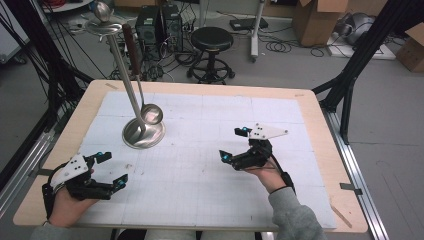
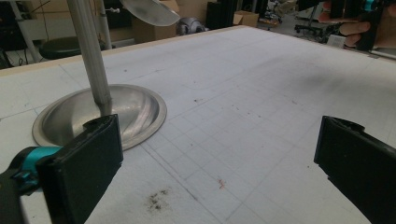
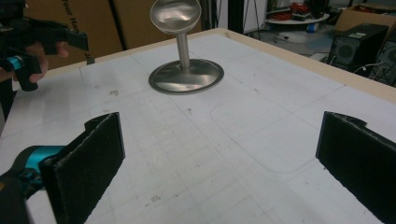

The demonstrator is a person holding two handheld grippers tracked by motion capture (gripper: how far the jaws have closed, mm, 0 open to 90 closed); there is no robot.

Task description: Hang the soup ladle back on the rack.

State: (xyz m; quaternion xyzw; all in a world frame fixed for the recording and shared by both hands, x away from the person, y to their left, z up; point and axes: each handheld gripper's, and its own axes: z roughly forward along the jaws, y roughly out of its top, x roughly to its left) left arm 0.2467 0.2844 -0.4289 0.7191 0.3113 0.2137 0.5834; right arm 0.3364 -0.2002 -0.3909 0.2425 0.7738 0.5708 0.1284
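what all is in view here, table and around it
metal stand: 1, silver, round base far left on the mat, tall pole
ladle: 1, silver bowl, dark handle, hanging from the stand
mat: 1, white gridded, covering the table
table: 1, light wood
stool: 1, black, behind the table
cardboard boxes: several, brown, far right on the floor
computer towers: 2, black, behind the table
left gripper: 1, black, open, near left
right gripper: 1, black, open, right of centre
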